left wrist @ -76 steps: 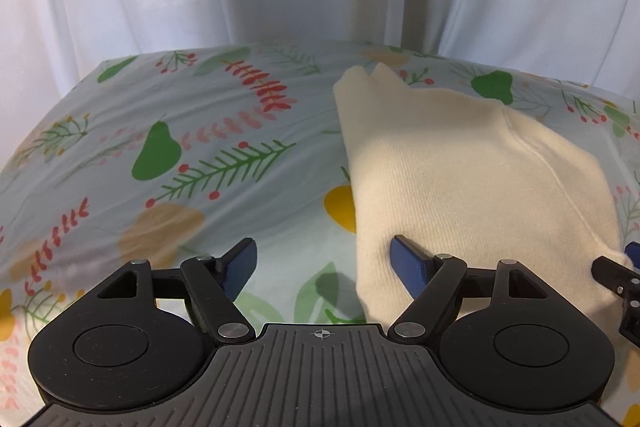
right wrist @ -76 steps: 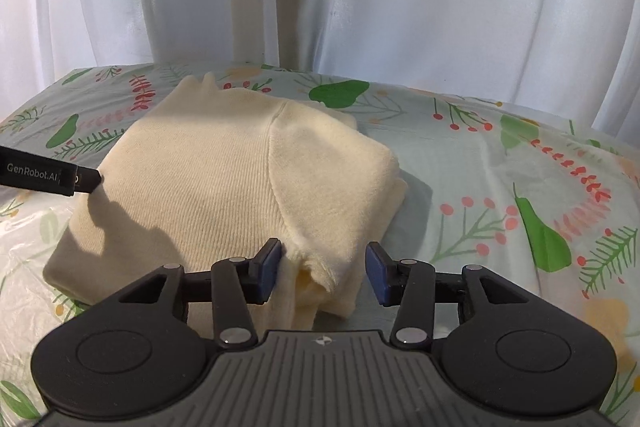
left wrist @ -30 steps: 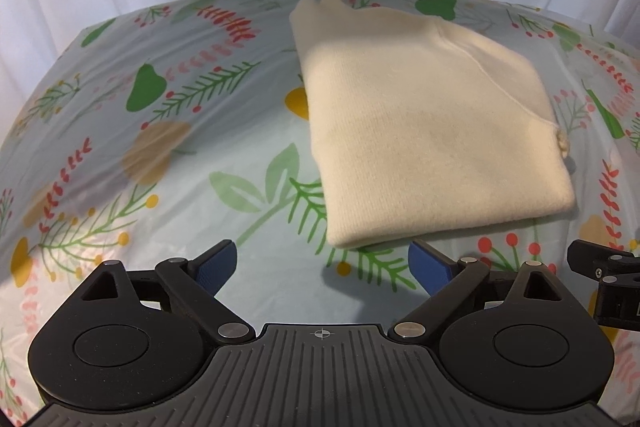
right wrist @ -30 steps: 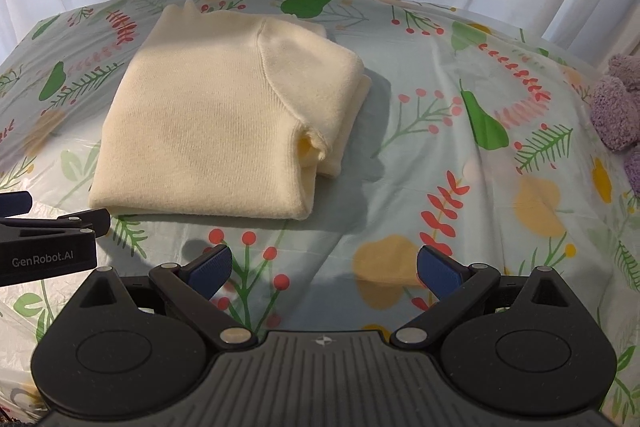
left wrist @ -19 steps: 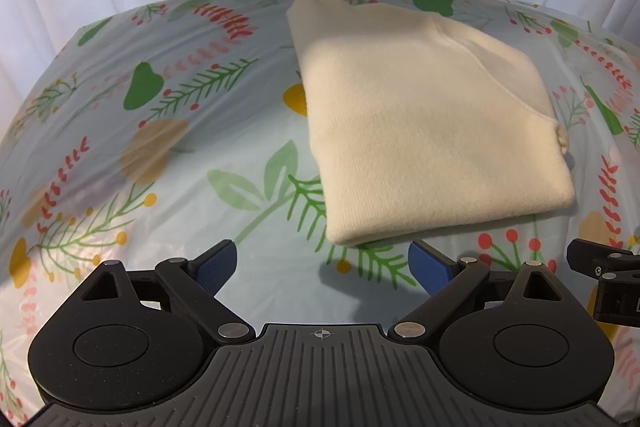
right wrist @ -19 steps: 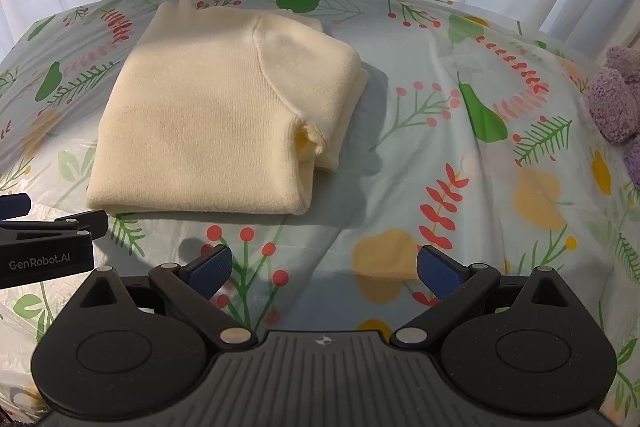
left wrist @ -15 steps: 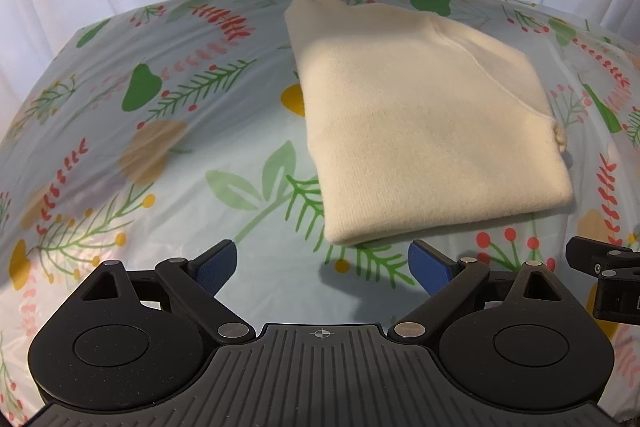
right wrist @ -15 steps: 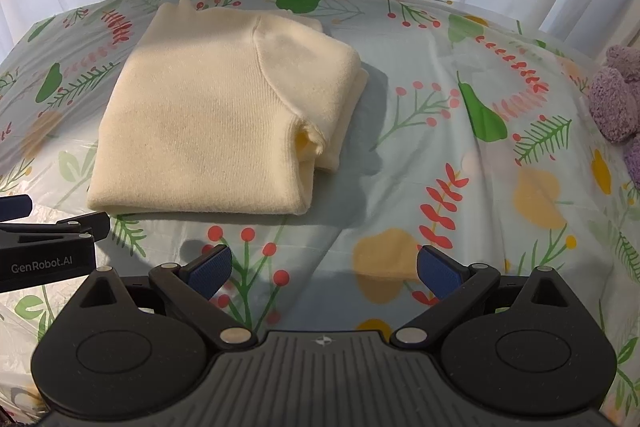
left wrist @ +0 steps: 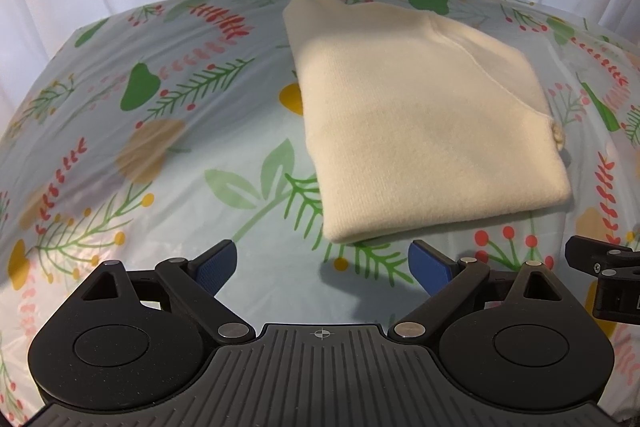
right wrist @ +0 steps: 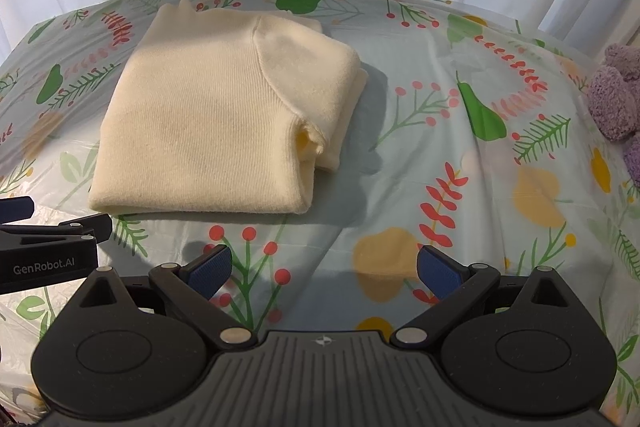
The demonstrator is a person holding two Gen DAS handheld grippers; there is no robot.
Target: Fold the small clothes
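cream knit sweater [left wrist: 420,115] sits folded flat on the floral tabletop [left wrist: 160,163], just ahead of both claws, long axis running away from them, left claw [left wrist: 322,265] and right claw [right wrist: 324,269] both spread wide and empty, left one looks slightly nearer its front edge.

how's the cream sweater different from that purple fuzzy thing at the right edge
The cream sweater is a smooth fine knit; the purple fuzzy thing is shaggy and lumpy. The sweater is folded flat into a neat block near the table's middle, fully visible; the purple thing sits bunched at the table's right edge, partly cut off by the frame. Both rest on the floral tablecloth, untouched by either gripper.
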